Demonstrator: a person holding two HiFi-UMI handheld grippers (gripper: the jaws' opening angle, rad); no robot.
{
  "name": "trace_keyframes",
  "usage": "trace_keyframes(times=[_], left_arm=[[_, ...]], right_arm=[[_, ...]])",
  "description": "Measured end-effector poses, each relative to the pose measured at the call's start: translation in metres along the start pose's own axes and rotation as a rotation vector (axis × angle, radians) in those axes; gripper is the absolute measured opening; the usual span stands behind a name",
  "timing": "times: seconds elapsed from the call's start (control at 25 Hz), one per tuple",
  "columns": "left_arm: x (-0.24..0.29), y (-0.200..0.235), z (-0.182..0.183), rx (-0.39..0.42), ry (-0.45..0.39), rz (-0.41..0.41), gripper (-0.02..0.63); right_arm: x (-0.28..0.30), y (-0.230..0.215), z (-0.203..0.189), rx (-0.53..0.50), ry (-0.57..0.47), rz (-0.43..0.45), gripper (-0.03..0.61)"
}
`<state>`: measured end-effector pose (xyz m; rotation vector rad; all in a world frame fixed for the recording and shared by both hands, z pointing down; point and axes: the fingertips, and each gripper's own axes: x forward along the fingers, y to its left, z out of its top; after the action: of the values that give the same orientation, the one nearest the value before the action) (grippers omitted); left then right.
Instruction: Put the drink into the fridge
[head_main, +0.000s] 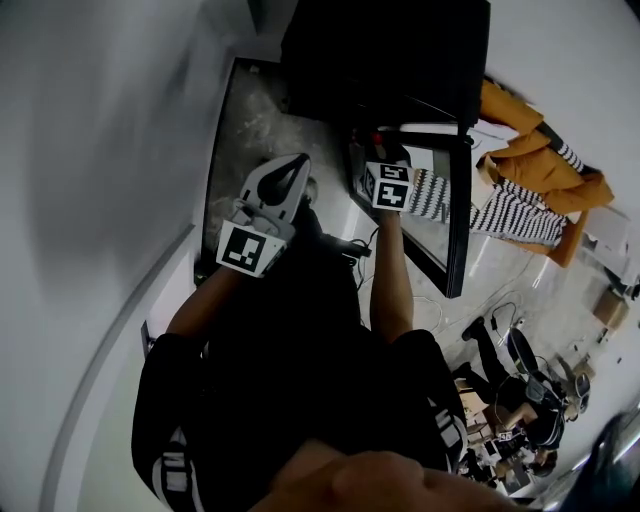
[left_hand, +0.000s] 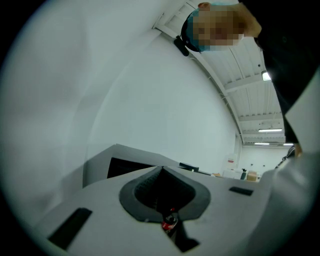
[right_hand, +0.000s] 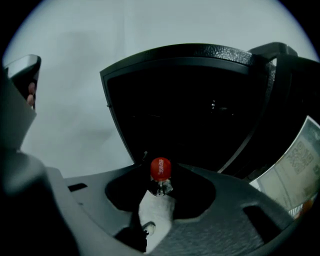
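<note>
Right gripper view: drink (right_hand: 160, 169) clamped in your right claw (right_hand: 160, 184), before the open fridge (right_hand: 200, 115).
Pending: drink not yet inside. Left claw (left_hand: 162, 171) tips together, gripping nothing.

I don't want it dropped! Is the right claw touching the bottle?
Touching. The right gripper view shows the right claw shut on the bottle, which stands between its jaws.
</note>
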<state>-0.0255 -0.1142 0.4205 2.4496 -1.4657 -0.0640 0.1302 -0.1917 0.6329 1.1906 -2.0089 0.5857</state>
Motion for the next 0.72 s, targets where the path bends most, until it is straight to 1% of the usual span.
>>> trace_keyframes(times=[0.24, 0.36, 0.72], left_arm=[[0.000, 0.003, -0.004, -0.012, 0.012, -0.011, 0.005], [0.004, 0.000, -0.008, -0.005, 0.014, -0.024, 0.005], [0.009, -0.006, -0.015, -0.008, 0.019, -0.046, 0.005]], right_arm=[[0.016, -0.008, 0.004, 0.048, -0.015, -0.040, 0.120], [0.025, -0.016, 0.004, 0.069, -0.033, -0.061, 0.120], [0.042, -0.036, 0.010, 0.128, -0.129, -0.133, 0.120]])
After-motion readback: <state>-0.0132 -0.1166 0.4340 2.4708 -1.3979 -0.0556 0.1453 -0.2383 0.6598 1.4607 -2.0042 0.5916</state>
